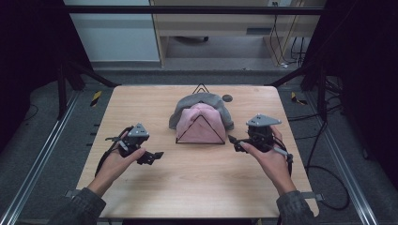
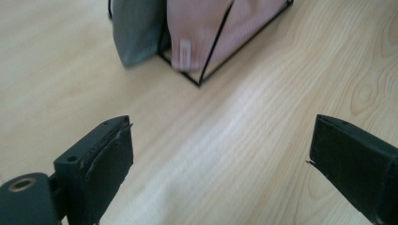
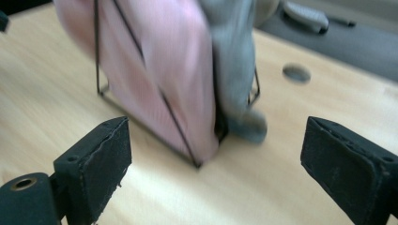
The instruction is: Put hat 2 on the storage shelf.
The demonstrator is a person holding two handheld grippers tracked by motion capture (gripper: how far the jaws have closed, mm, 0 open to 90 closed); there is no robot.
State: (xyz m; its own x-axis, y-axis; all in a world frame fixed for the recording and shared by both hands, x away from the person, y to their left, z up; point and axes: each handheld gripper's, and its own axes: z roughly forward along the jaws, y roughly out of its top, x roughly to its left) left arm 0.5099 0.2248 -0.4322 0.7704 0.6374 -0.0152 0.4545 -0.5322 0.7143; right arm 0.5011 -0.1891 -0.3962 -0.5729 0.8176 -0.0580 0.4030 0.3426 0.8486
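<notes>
A black wire rack (image 1: 200,134) shaped like a triangle stands at the middle back of the wooden table (image 1: 197,183). A pink cloth (image 1: 199,123) lies folded inside it, and a grey cloth (image 1: 197,101) is draped behind and over the pink one. My left gripper (image 1: 157,156) hovers low to the left of the rack, open, with nothing between its jaws. My right gripper (image 1: 233,141) is close to the rack's right corner, open and empty too. In the left gripper view the pink cloth (image 2: 206,28) and grey cloth (image 2: 136,28) sit ahead. The right gripper view has the pink cloth (image 3: 159,70) just beyond the jaws.
A small dark round hole (image 1: 227,98) marks the table near its back edge, right of the rack. Metal rails (image 1: 42,145) run along both sides of the table, and cables (image 1: 328,187) trail on the floor at the right.
</notes>
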